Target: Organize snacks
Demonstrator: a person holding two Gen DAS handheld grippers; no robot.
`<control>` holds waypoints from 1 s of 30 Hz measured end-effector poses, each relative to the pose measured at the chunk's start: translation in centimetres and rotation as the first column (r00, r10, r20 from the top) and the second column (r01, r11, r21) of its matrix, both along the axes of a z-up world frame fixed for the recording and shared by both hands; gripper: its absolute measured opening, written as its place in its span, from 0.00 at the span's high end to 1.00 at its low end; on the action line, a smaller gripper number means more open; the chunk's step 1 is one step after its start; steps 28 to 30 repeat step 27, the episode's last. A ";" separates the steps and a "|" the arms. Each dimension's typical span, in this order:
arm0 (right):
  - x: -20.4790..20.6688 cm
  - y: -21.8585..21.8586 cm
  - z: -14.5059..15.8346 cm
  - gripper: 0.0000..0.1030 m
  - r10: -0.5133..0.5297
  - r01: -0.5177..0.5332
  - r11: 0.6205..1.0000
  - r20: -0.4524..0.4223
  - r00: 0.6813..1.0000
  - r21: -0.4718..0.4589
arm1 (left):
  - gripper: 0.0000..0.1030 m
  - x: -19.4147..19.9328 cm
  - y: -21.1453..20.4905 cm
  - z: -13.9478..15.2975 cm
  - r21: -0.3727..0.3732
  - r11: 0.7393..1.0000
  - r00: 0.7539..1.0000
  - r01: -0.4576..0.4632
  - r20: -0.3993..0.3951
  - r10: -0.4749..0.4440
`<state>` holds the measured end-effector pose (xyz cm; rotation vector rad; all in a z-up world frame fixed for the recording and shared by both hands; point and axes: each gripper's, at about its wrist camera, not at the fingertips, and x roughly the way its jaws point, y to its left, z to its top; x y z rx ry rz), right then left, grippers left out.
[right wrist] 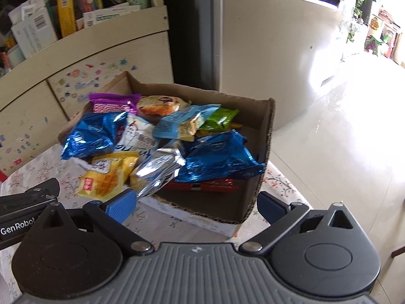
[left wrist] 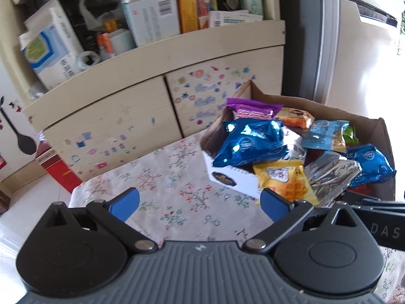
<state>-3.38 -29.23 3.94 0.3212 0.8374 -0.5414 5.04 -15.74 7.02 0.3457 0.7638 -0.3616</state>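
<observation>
A cardboard box [right wrist: 265, 136] stands on a floral tablecloth, heaped with several snack packets. On top lie a blue foil bag [right wrist: 91, 134], a second blue foil bag [right wrist: 217, 157], a silver packet [right wrist: 157, 172], a yellow packet [right wrist: 108, 177] and a purple packet [right wrist: 114, 103]. The box [left wrist: 384, 136] also shows in the left wrist view, up and to the right, with the yellow packet [left wrist: 283, 177] hanging over its near edge. My left gripper [left wrist: 200, 205] is open over the cloth, left of the box. My right gripper [right wrist: 197, 207] is open just before the box's near wall, nothing between its fingers.
A pale cabinet [left wrist: 106, 106] covered in stickers stands behind the table, its open shelf crowded with boxes and bottles. A large beige appliance [right wrist: 265, 38] rises behind the box. A red box [left wrist: 58, 167] sits on the floor at left. The tablecloth [left wrist: 177, 197] lies bare left of the box.
</observation>
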 end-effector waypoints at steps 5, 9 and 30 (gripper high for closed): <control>-0.5 1.2 0.0 0.00 0.046 -0.046 0.998 0.025 0.999 0.032 | 0.02 -0.8 1.8 0.4 0.006 1.000 1.000 -0.021 0.009 0.021; -1.0 2.1 -0.2 0.00 0.088 -0.092 0.993 0.052 0.995 0.078 | 0.02 -1.8 3.9 0.7 -0.008 0.998 0.998 -0.064 0.001 0.064; -6.3 7.8 -5.6 0.00 0.187 -0.184 0.971 -0.005 0.982 0.154 | 0.01 -6.6 12.0 -1.6 -0.018 0.992 0.986 -0.126 -0.114 0.123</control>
